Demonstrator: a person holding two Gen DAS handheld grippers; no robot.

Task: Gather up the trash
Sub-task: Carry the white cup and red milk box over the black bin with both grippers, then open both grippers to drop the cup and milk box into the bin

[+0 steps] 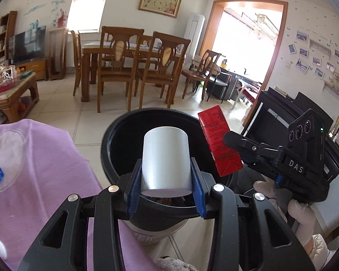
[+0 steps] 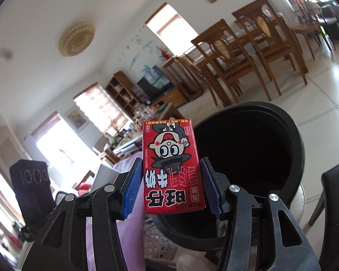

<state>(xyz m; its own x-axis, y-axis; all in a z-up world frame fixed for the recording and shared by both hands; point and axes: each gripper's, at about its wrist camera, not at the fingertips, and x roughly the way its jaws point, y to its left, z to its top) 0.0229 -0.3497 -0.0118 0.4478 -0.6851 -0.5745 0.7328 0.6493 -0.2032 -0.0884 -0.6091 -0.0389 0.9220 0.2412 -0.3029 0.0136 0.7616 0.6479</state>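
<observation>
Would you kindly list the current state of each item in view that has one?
left hand-held gripper: shut on the white cup.
white cup: held upside down over the bin.
right hand-held gripper: shut on the red carton.
red carton: held upside down beside the bin's opening.
black bin: open, no lid.

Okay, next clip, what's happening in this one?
A person is clearing trash with hand-held tongs. The left tongs grip a white paper cup upside down over the open black trash bin. The right tongs hold a red drink carton by its sides at the bin's rim, printed face upside down. Neither item has been dropped yet. A purple cloth lies to the left of the bin.
</observation>
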